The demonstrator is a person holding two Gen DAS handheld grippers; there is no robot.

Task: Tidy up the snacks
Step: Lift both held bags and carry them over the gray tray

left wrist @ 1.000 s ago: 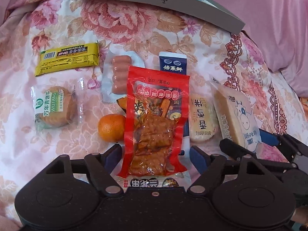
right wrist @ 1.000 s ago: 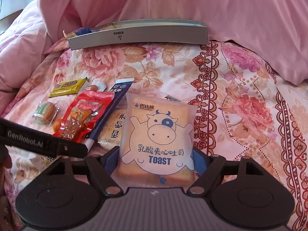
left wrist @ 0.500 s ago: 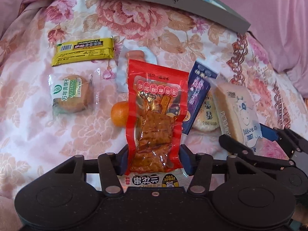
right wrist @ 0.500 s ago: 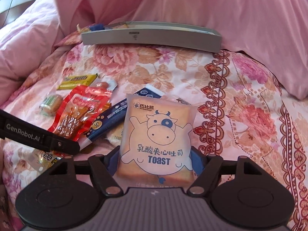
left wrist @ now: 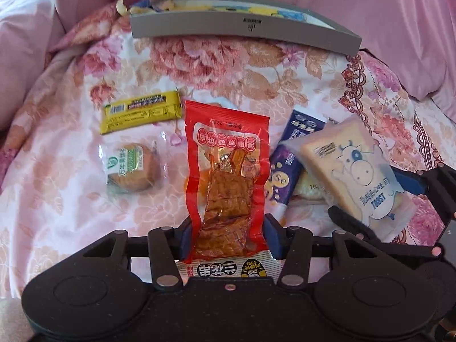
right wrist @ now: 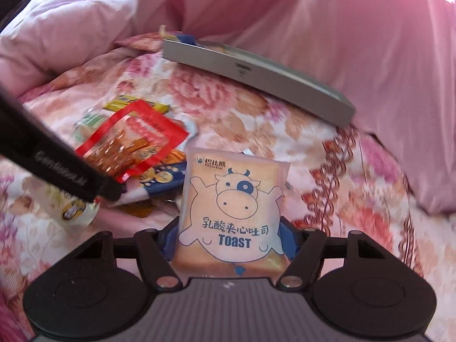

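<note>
Left wrist view: left gripper (left wrist: 226, 239) just closed onto red plastic tofu-skewer packet (left wrist: 226, 176), right gripper (right wrist: 229, 239) onto cow-printed toast packet (right wrist: 232, 211); yellow bar wrapper (left wrist: 141, 111), round biscuit pack (left wrist: 131, 170) alongside, grey rectangular tray (left wrist: 245, 27) beyond.

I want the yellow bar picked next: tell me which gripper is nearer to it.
Left. The left gripper, shut on the red snack pack, is just right of the yellow bar; the right gripper, holding the toast pack, sits farther right.
</note>
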